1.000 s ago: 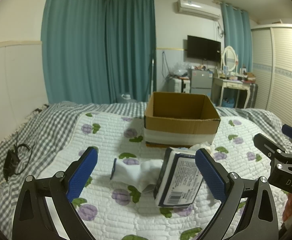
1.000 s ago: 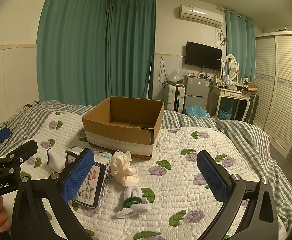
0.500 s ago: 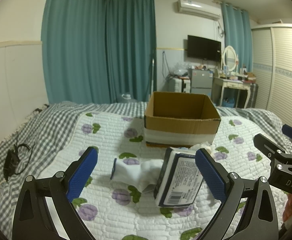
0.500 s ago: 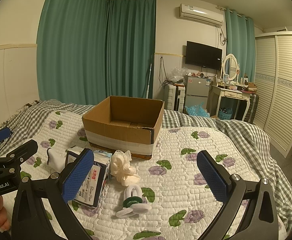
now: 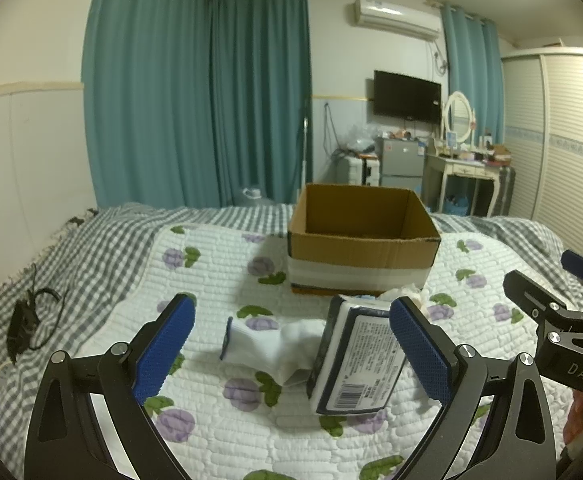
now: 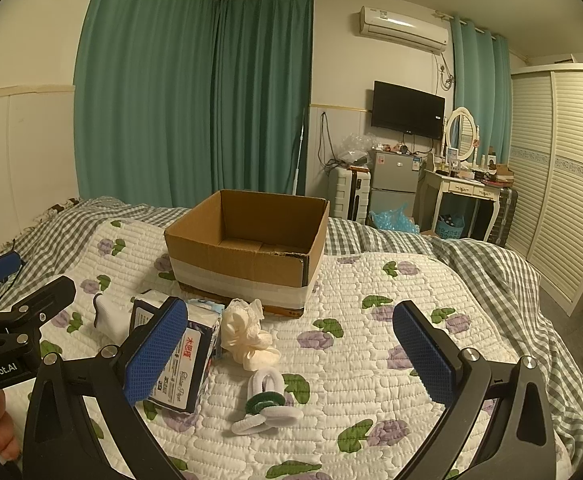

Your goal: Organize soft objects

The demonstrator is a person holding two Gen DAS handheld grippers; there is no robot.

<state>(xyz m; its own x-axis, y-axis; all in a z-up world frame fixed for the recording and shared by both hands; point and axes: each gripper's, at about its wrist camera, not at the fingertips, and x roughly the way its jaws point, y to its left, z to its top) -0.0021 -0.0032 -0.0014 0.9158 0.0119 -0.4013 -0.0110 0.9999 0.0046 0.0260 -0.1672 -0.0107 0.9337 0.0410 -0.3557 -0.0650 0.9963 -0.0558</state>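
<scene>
An open empty cardboard box (image 5: 361, 240) stands on the quilted bed; it also shows in the right wrist view (image 6: 247, 248). In front of it lie a white sock (image 5: 271, 346), a tissue pack (image 5: 357, 364) (image 6: 179, 364), a cream cloth scrunchie (image 6: 247, 334) and white and green hair ties (image 6: 265, 402). My left gripper (image 5: 291, 354) is open and empty, held above the sock and tissue pack. My right gripper (image 6: 287, 354) is open and empty above the scrunchie and hair ties.
A black cable and charger (image 5: 27, 326) lie on the checked blanket at the left. Beyond the bed stand a fridge (image 6: 395, 184), a suitcase (image 6: 349, 192), a dressing table (image 6: 467, 192) and a wardrobe (image 6: 563, 184). Teal curtains hang behind.
</scene>
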